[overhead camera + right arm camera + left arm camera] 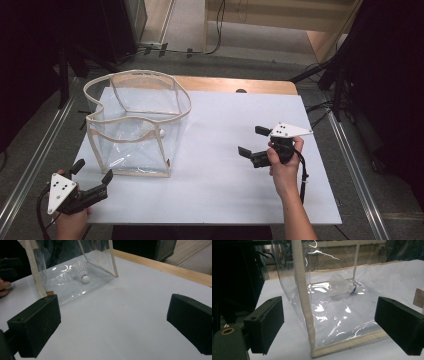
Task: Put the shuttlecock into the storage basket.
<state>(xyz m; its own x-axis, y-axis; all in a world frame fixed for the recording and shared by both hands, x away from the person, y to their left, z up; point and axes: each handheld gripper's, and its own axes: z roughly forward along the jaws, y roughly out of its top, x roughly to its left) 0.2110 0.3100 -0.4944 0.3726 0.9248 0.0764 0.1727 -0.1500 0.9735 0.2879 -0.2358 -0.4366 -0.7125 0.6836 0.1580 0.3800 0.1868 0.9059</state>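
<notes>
On the white table (225, 165), whose smooth matte top has a strip of bare wood along its far edge, the largest thing is a clear plastic bag (135, 125) standing open on the left side. Its walls are thin glossy film that creases and throws back glare, and its rim, corners and base are bound in cream fabric tape that holds it in a loose box shape with a wavy mouth. Inside it, on the bag's floor toward its far right corner, lies a shuttlecock (82, 272) on its side: a white feathered skirt, a thin blue band and a round white cork. Judging by this, the shuttlecock is already in the bag, and little seems left beyond drawing the hands away. The left gripper (90, 177) sits at the near left corner of the table, just beside the bag's near corner, jaws apart and holding nothing. The right gripper (253, 141) hovers well apart from the bag on the right, jaws likewise spread and empty.
</notes>
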